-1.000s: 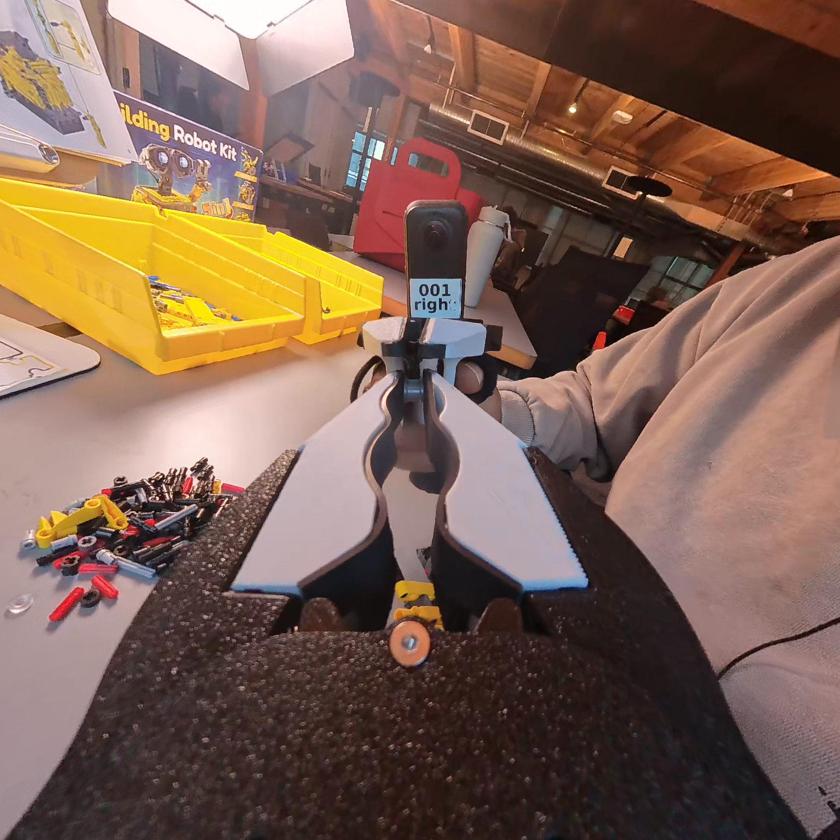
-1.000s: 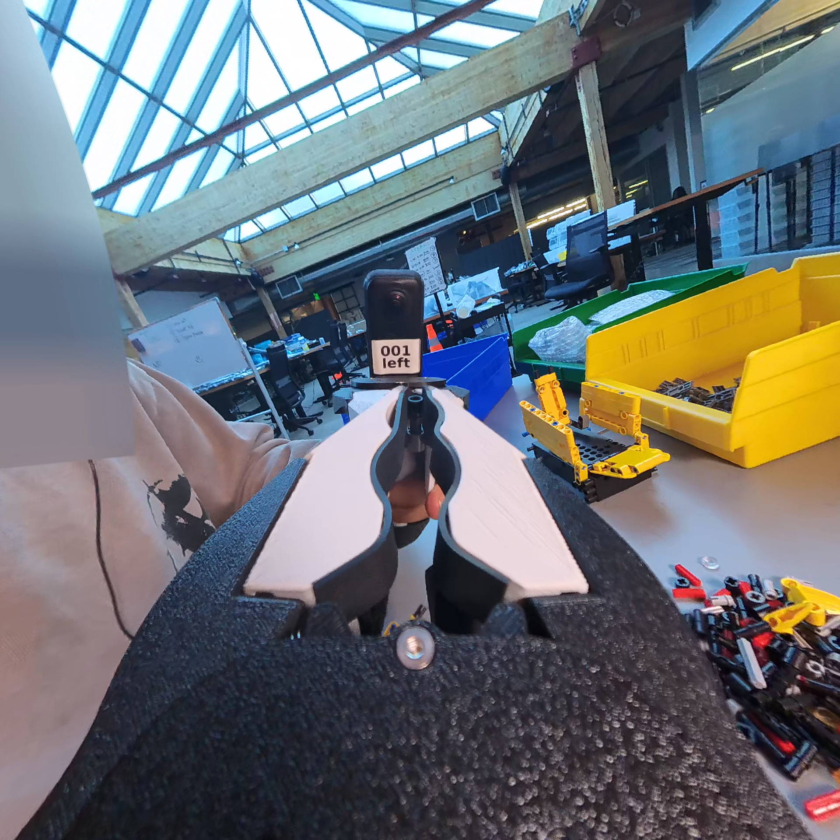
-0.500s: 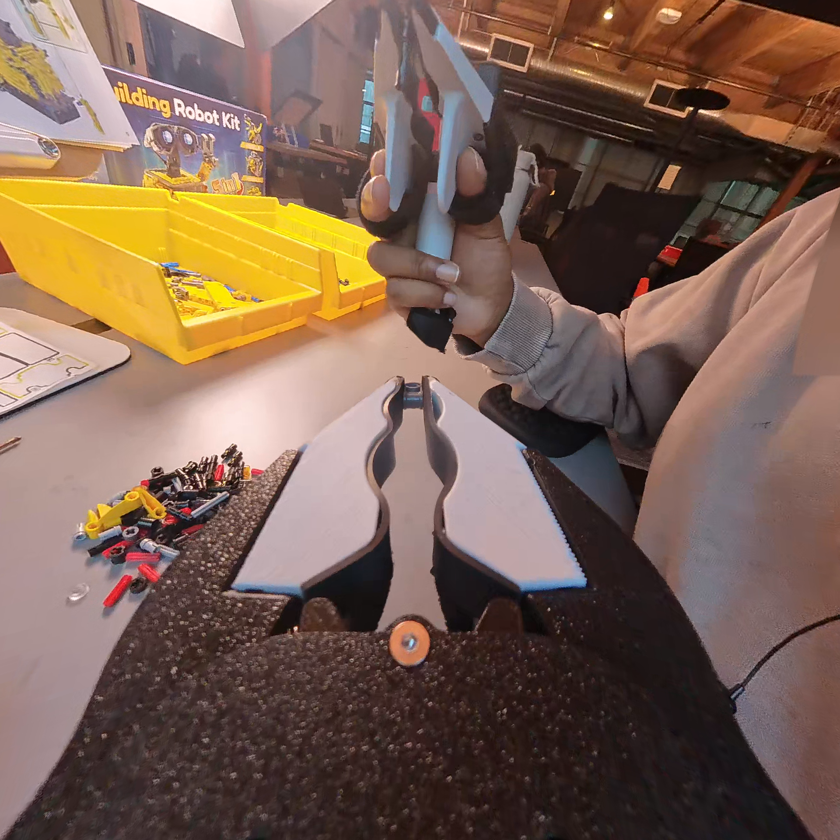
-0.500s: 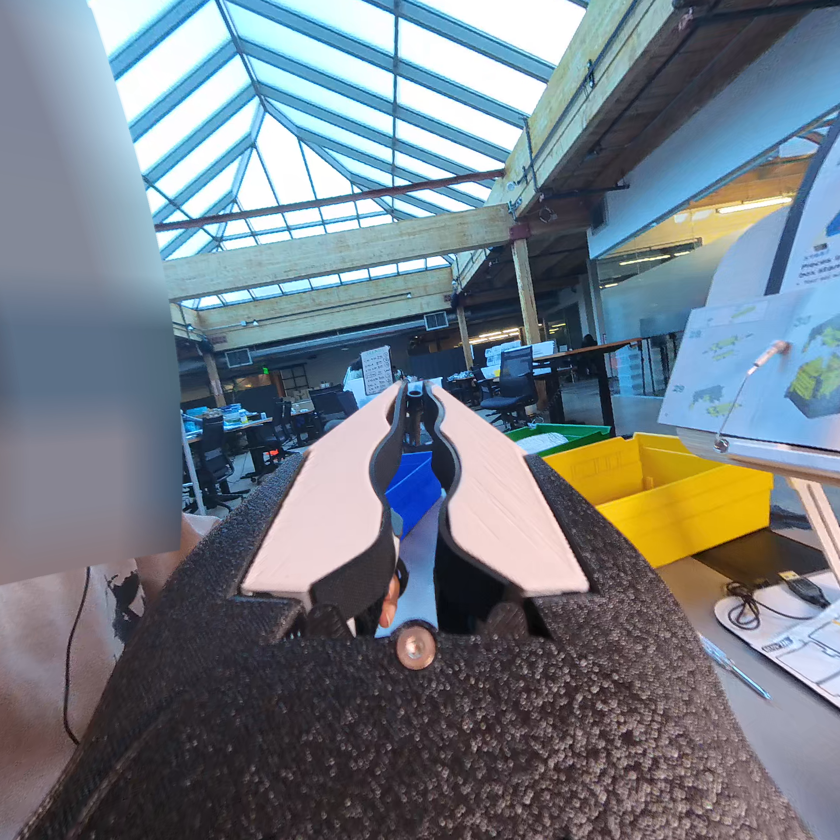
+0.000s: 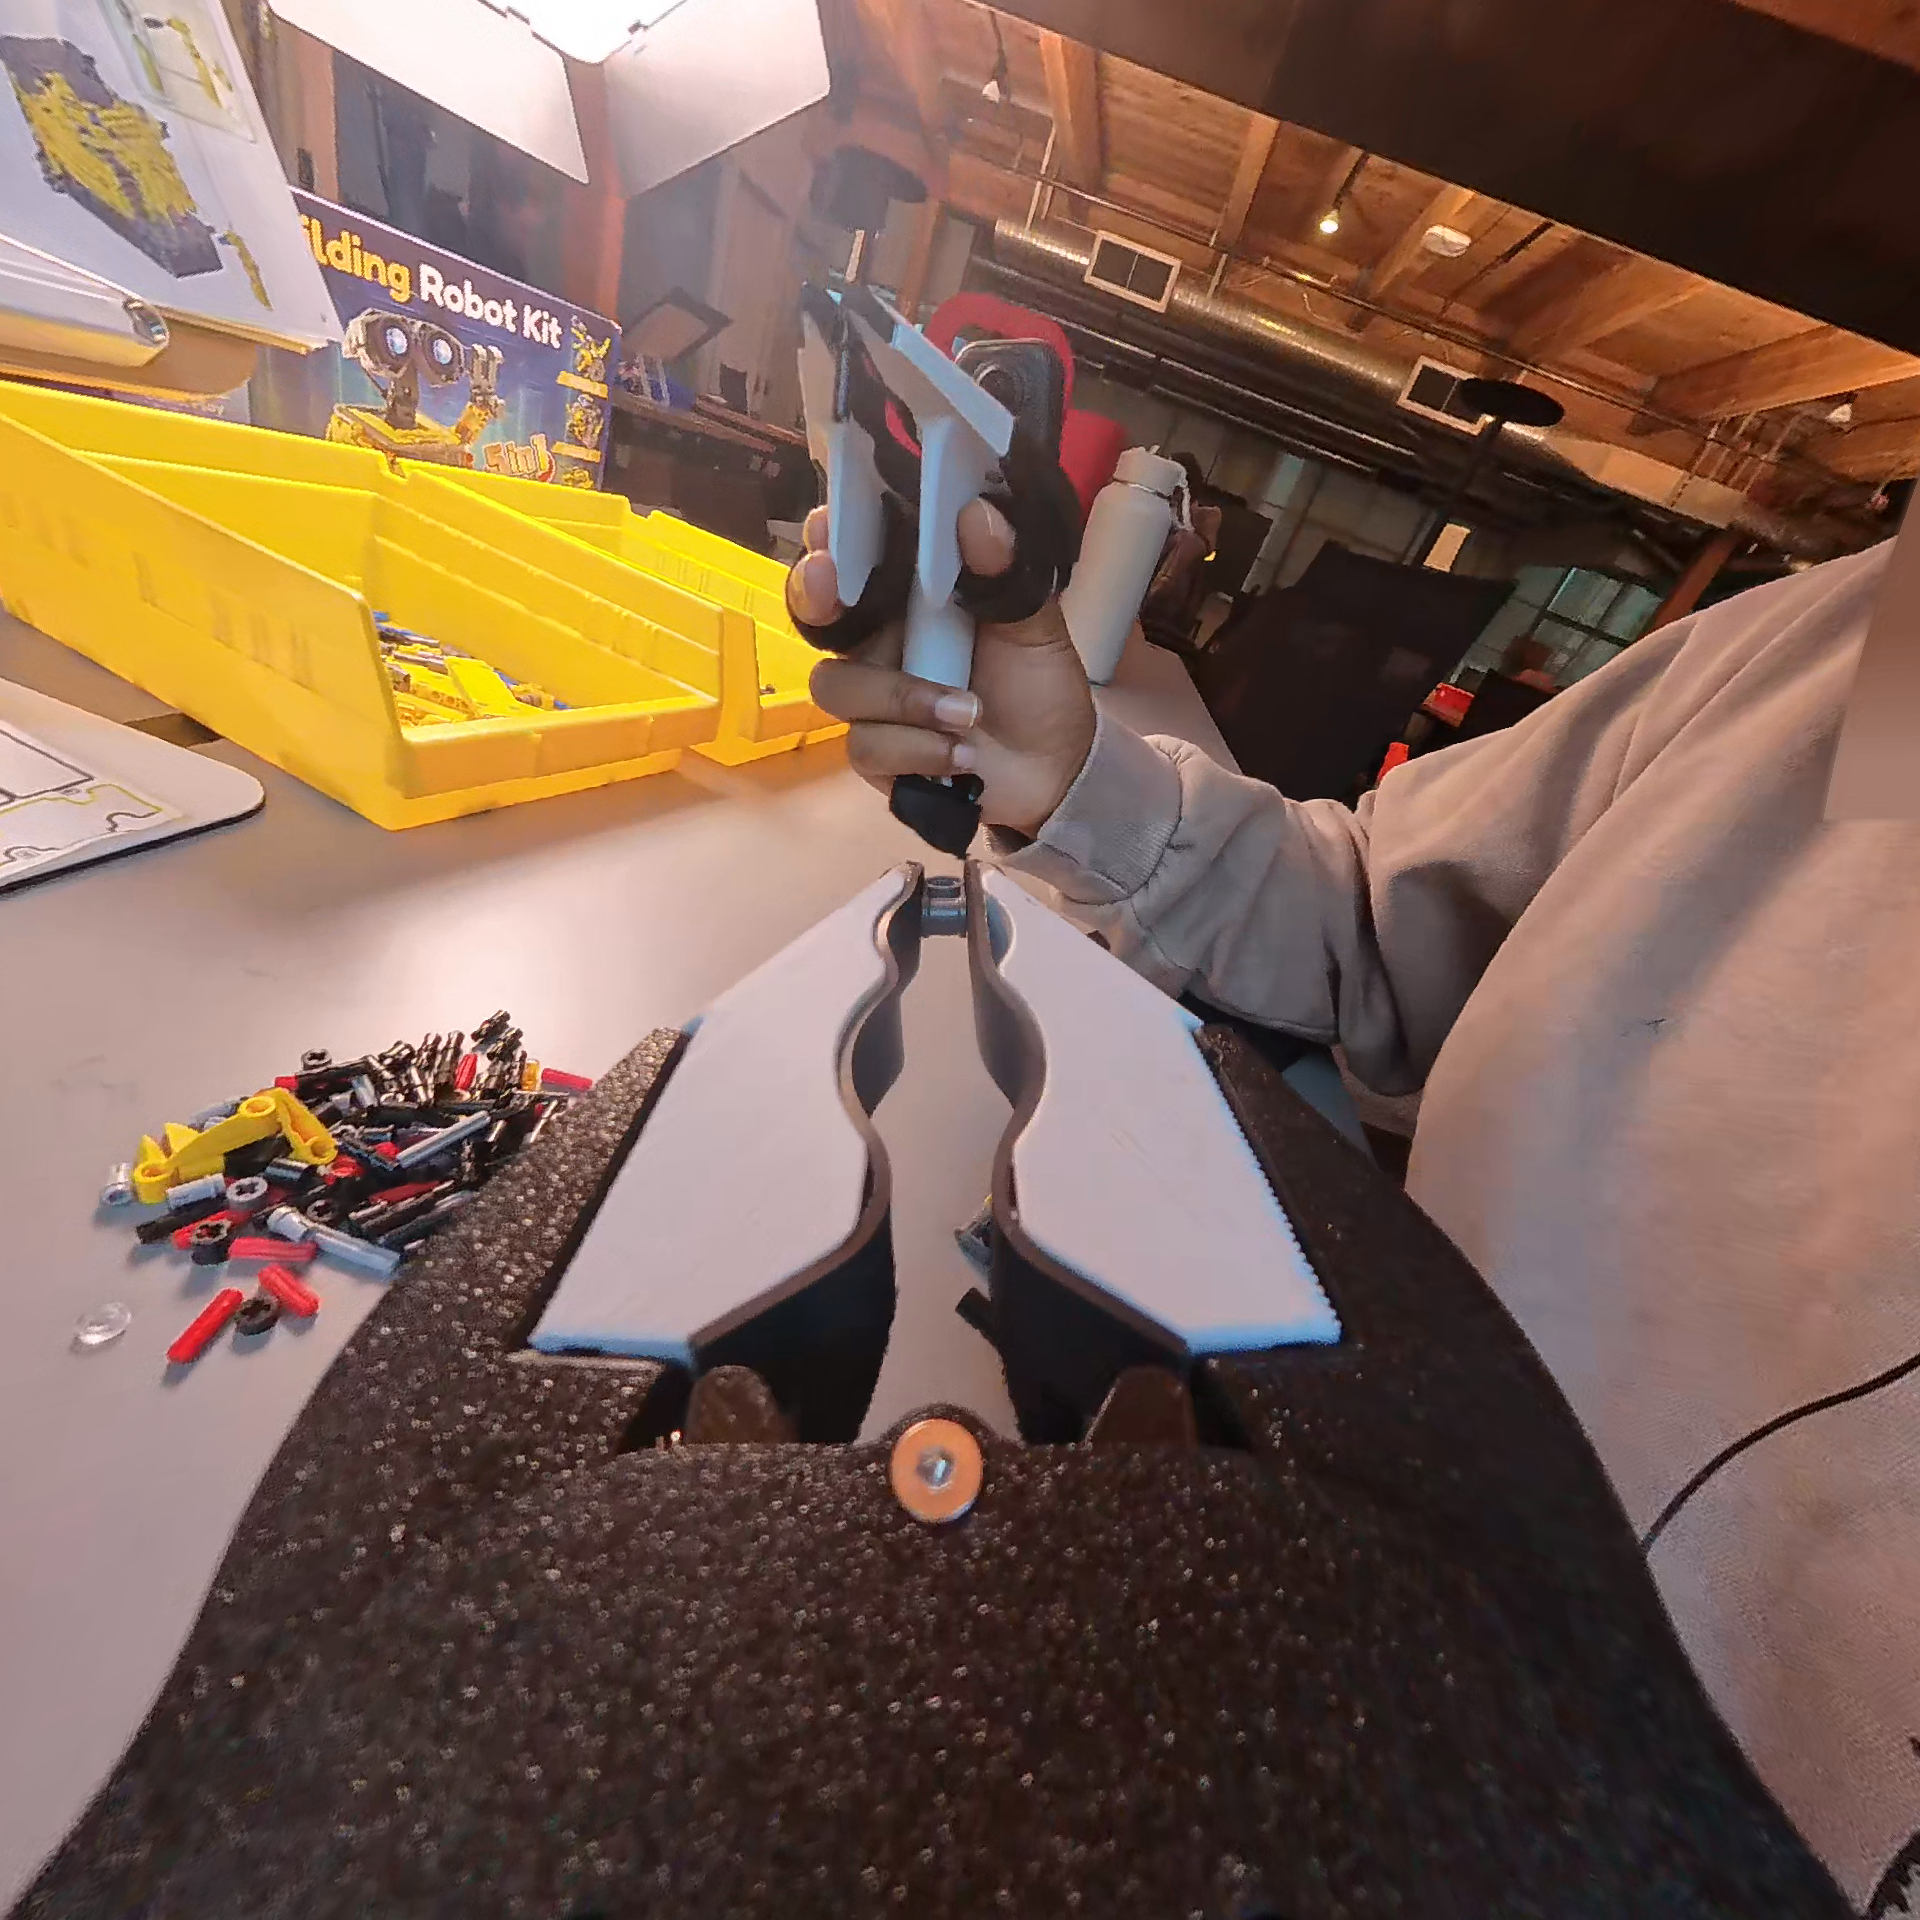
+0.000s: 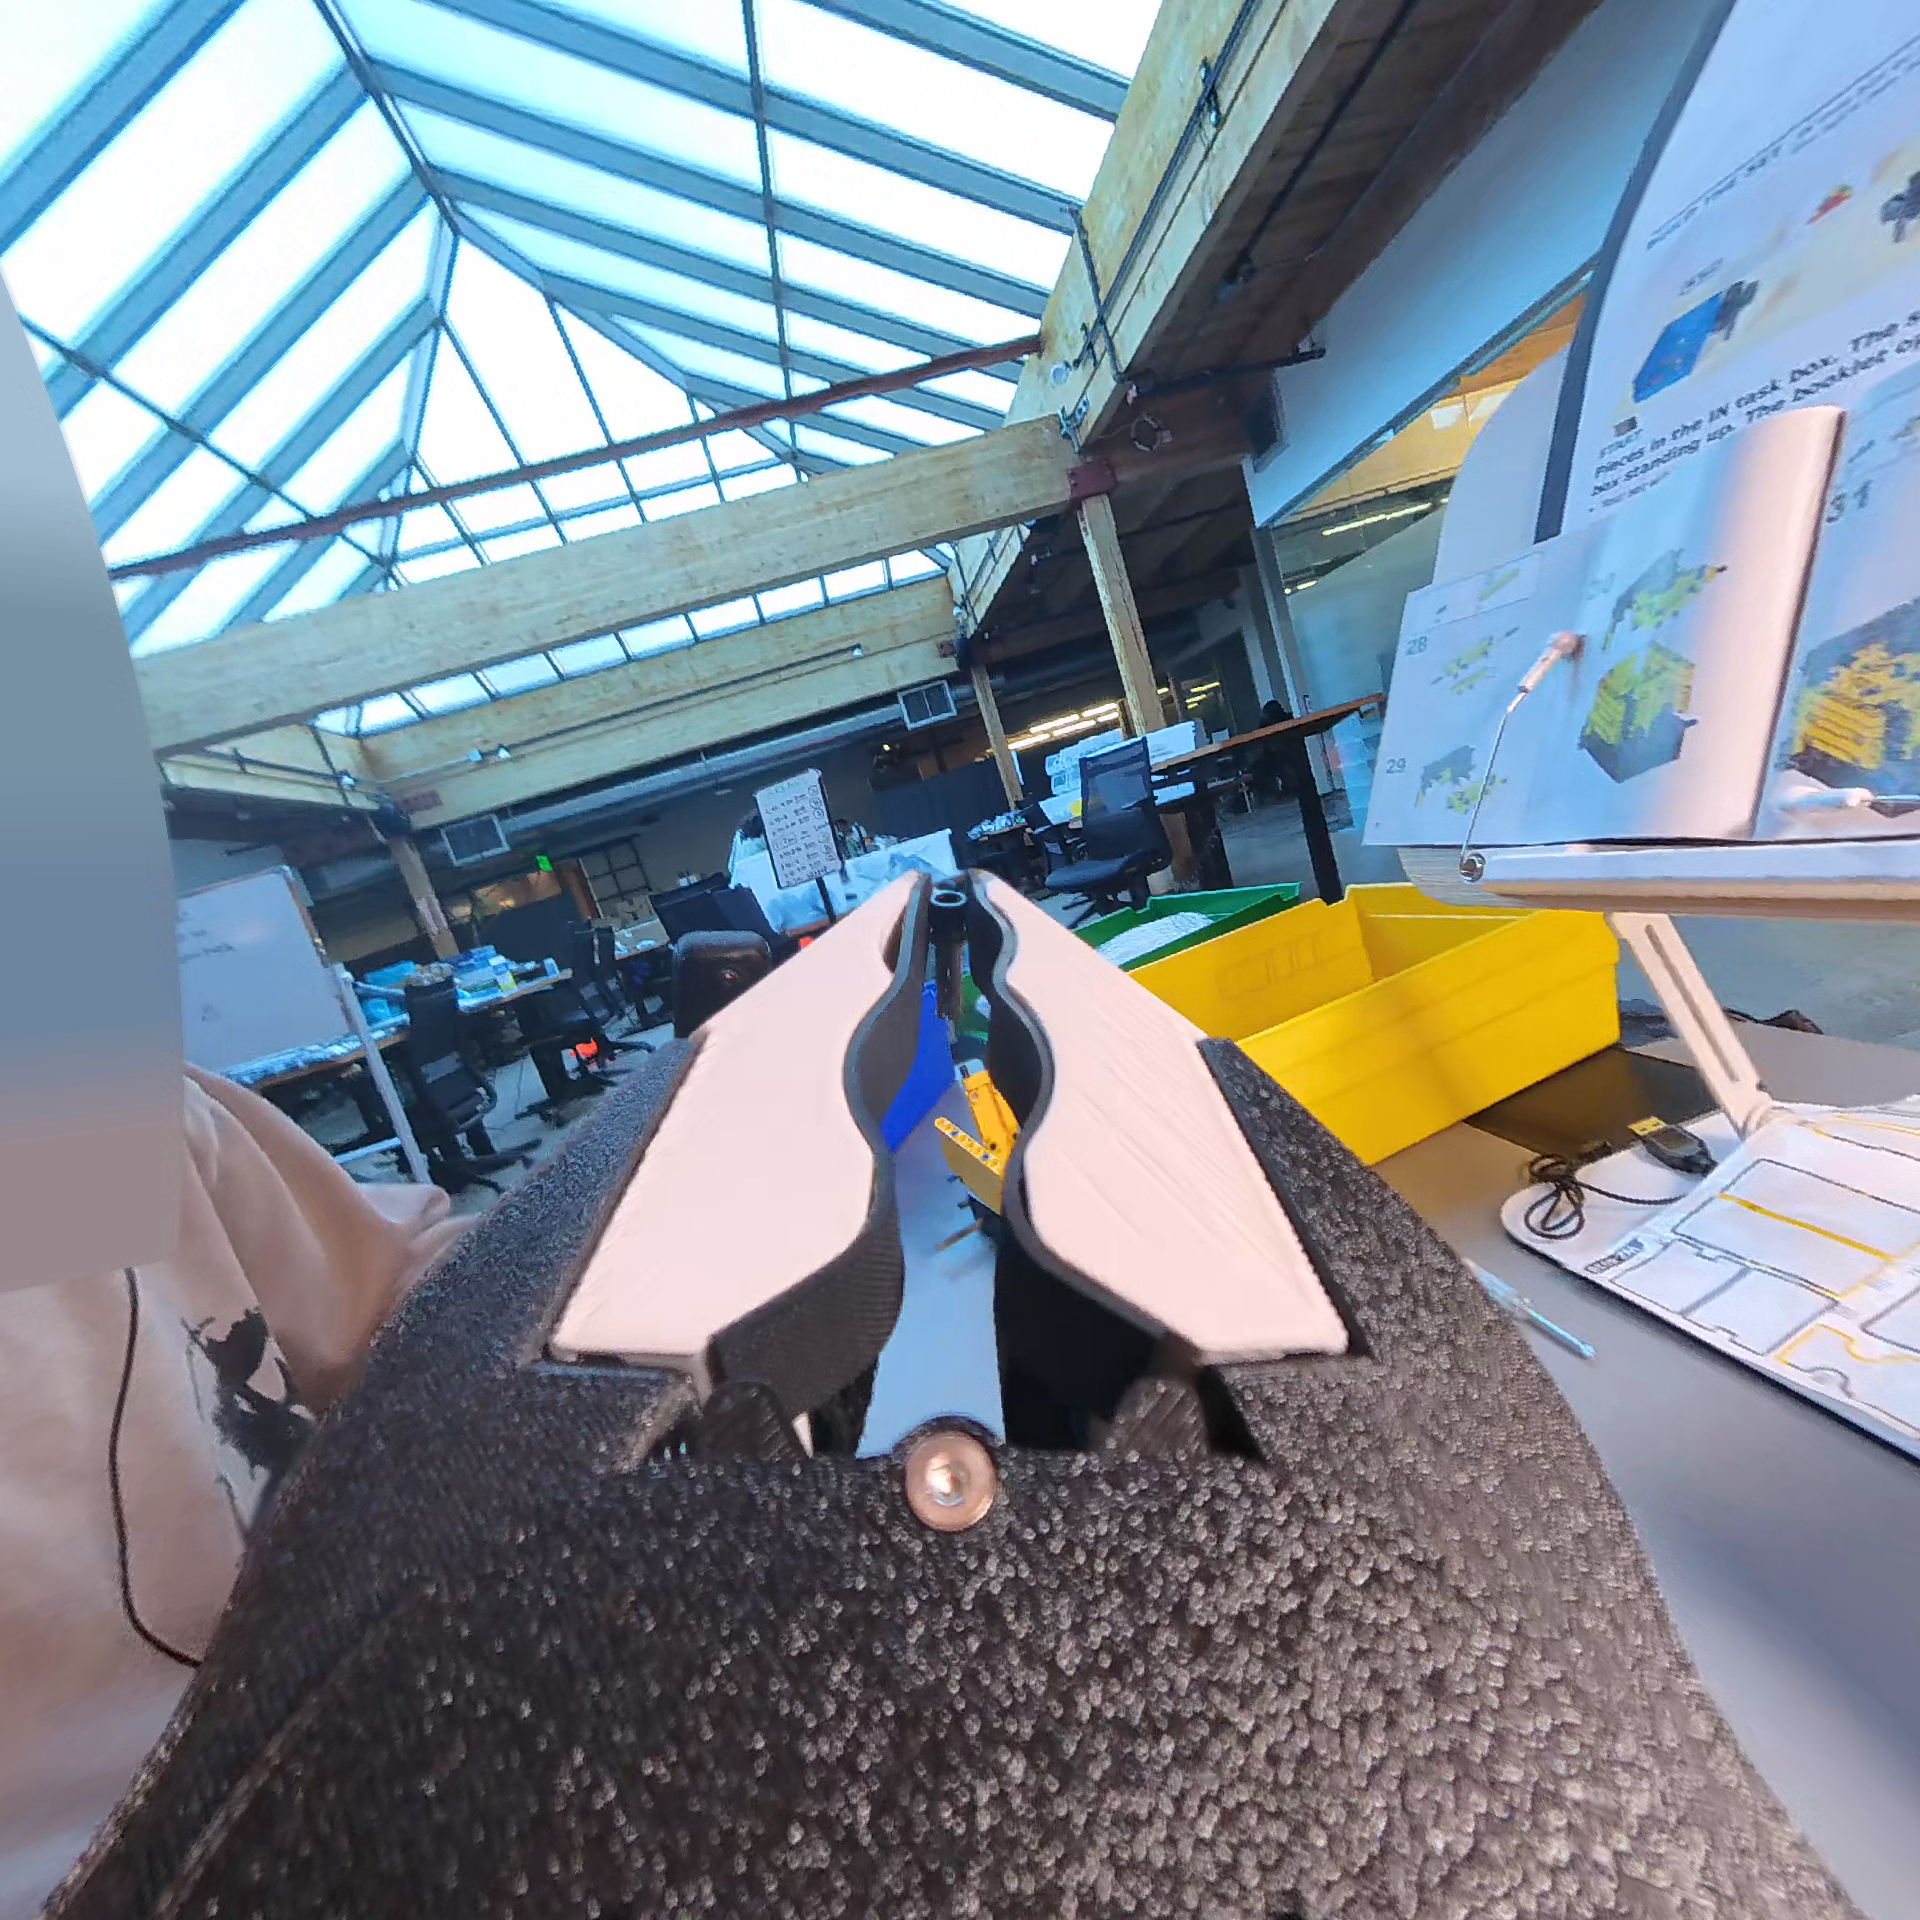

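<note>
1. The left gripper (image 5: 943, 902) is closed to a narrow gap, its fingertips pinching a small dark grey connector piece (image 5: 943, 900) with a round hole in its end.
2. The right gripper (image 6: 948, 902) is likewise nearly shut, its tips clamped on a small black pin (image 6: 948, 906) with a hollow round end; the pin's shaft hangs down between the fingers.
3. In the left wrist view the right gripper (image 5: 902, 343) also shows farther off, raised above the table with its fingers pointing up, held by a hand (image 5: 966, 707) in a light grey sleeve.
4. The left gripper hangs over the grey table (image 5: 499, 935), low and near level; the right one tilts upward toward the glass roof.
5. To the left of the left gripper lies a loose pile of small building pieces (image 5: 332, 1143), black, red, grey and yellow, on the table.
6. Beyond the pile stand yellow bins (image 5: 343, 623), one with small parts in it, and behind them a purple kit box (image 5: 457, 343).
7. Between the right gripper's fingers a yellow partly built model (image 6: 977, 1127) shows on the table, blurred.
8. To the right, an instruction booklet (image 6: 1662, 665) stands open on a stand, above a yellow bin (image 6: 1382, 997) and a printed mat (image 6: 1766, 1247).
</note>
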`<state>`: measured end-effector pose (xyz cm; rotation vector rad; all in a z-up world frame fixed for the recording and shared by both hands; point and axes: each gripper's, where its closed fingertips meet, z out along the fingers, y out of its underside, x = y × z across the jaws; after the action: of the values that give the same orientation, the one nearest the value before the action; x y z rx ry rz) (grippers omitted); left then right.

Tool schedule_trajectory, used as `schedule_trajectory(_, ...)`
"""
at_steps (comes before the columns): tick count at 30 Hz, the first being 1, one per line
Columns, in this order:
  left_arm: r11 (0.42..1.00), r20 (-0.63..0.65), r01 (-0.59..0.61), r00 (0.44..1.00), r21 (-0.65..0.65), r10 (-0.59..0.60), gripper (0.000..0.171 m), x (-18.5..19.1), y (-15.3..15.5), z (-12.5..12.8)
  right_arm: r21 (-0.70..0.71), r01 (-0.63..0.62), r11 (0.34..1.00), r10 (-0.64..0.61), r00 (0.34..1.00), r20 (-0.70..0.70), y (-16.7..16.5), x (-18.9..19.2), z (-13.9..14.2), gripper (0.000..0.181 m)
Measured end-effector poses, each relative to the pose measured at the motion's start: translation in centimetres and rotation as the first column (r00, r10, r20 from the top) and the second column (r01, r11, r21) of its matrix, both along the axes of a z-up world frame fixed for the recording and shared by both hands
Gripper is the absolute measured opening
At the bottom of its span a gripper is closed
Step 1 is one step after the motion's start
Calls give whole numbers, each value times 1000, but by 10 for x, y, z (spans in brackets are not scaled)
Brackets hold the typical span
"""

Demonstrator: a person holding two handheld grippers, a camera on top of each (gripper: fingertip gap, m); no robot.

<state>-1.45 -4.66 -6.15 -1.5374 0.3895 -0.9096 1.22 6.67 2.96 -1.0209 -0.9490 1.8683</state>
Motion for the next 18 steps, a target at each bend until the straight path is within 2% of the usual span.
schedule_trajectory(6, 997, 3, -61, 998, -44, 61, 6, -17, 3, -19, -121, -2, 993, -2, 999, -35, 26, 13, -1, 5)
schedule_trajectory(8, 994, 19, -94, 995, -56, 95, 6, -26, 5, -20, -103, 42, 994, -45, 999, -21, 38, 18, -2, 5)
schedule_trajectory(10, 987, 20, -148, 989, -63, 149, 6, -36, 8, -21, -24, 152, 988, -152, 988, 19, 59, 28, -3, 5)
schedule_trajectory(12, 979, 25, -196, 980, -62, 198, 6, -46, 11, -20, 96, 323, 941, -329, 943, 56, 92, 46, -1, 5)
schedule_trajectory(14, 974, 28, -217, 975, -66, 219, 6, -52, 11, -20, 178, 482, 858, -496, 867, 45, 128, 77, 5, 5)
schedule_trajectory(18, 972, 20, -225, 974, -70, 227, 6, -53, 13, -22, 152, 713, 685, -721, 693, -2, 192, 151, 10, 5)
